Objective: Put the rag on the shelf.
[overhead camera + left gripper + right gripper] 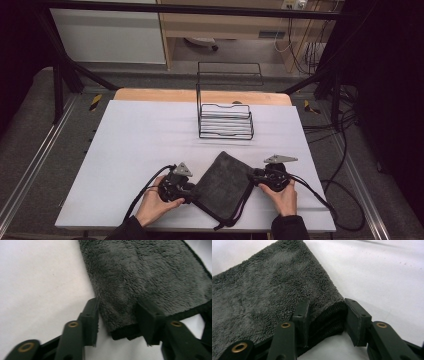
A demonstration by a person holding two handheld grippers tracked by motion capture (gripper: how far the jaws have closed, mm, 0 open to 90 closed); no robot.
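At the near edge of the white table [140, 135], the left tongs [116, 322] and right tongs [325, 320] each stand wide, straddling a corner of a dark grey fleece cloth [222, 182] without yet pinching it. The cloth lies flat between the two hands, its black hem just inside each pair of jaws. Judging by this, a two-corner grasp is being set up; closing both tongs comes next. A black wire rack [225, 120] stands well beyond.

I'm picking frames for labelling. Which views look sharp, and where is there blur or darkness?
High view: table evenly lit, surroundings dark, dark bag shows little texture. Left gripper view: slightly soft, bag pile blurred. Right gripper view: fleece crisper, far table washed out.
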